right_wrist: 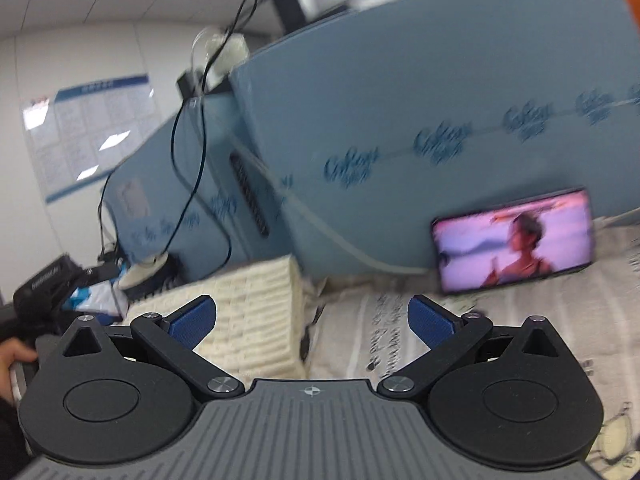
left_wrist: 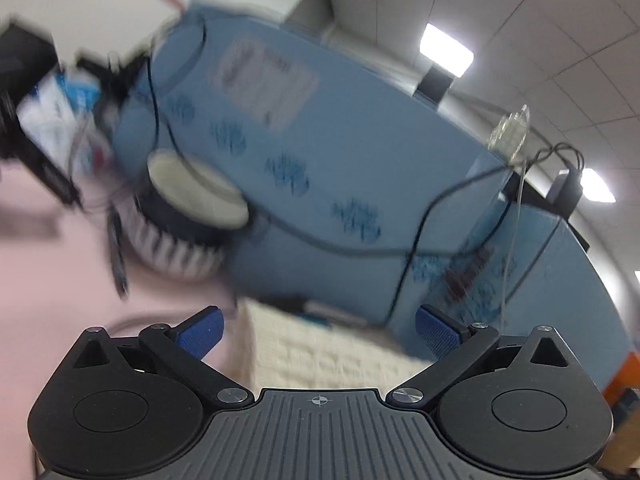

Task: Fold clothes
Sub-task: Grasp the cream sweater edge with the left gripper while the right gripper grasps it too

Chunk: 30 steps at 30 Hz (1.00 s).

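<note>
A cream knitted garment [right_wrist: 256,312], folded into a thick stack, lies on the table against the blue partition. In the left wrist view the same cream garment [left_wrist: 320,356] shows just beyond and between the fingers. My left gripper [left_wrist: 318,330] is open, blue pads wide apart, nothing held. My right gripper [right_wrist: 312,320] is also open and empty, its left pad over the garment's right part. Both views are tilted and blurred by motion.
A blue partition [right_wrist: 440,80] with dark blue marks walls the back. A phone [right_wrist: 514,240] with a lit screen leans on it. Newspaper [right_wrist: 520,320] covers the table on the right. A round striped container with a white lid [left_wrist: 188,216] and black cables [left_wrist: 420,216] sit left.
</note>
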### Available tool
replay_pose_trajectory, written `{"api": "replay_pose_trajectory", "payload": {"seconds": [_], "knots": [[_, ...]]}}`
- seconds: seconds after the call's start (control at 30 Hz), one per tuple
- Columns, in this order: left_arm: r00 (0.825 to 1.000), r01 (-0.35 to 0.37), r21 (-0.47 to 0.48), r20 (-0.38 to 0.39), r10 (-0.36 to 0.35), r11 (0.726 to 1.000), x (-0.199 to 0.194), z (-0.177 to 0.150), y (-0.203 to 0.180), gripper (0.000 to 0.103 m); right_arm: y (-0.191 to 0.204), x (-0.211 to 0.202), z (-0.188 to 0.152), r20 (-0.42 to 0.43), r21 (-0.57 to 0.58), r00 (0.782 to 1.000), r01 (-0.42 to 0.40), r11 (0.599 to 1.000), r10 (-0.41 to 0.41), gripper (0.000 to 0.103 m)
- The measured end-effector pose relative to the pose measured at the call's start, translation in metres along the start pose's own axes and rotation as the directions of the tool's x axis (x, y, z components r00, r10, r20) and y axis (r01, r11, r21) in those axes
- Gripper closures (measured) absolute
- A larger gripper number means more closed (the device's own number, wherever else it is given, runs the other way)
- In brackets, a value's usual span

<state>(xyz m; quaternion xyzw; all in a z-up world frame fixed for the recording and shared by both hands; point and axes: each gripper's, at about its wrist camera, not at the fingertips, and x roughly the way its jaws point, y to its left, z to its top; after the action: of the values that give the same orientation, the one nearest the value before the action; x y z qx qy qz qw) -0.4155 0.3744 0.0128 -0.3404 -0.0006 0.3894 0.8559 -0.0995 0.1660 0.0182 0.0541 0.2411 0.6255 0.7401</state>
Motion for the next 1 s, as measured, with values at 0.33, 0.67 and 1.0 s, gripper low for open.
{"api": "replay_pose_trajectory", "payload": {"seconds": [0.33, 0.67, 1.0], "knots": [[0.906, 0.418, -0.115, -0.011, -0.422, 0.901, -0.001, 0.0, 0.006, 0.0, 0.001, 0.08, -0.006, -0.193, 0.119, 0.969, -0.13, 0.984, 0.152, 0.0], [0.993, 0.117, 0.126, -0.031, -0.114, 0.985, 0.005, -0.011, -0.025, 0.072, -0.002, 0.089, -0.011, -0.195, 0.172, 0.968, -0.127, 0.977, 0.16, 0.037], [0.98, 0.138, 0.28, 0.1, -0.172, 0.95, -0.031, -0.017, -0.054, 0.086, -0.013, 0.05, 0.0, -0.087, 0.219, 0.969, -0.207, 0.953, 0.23, 0.085]]}}
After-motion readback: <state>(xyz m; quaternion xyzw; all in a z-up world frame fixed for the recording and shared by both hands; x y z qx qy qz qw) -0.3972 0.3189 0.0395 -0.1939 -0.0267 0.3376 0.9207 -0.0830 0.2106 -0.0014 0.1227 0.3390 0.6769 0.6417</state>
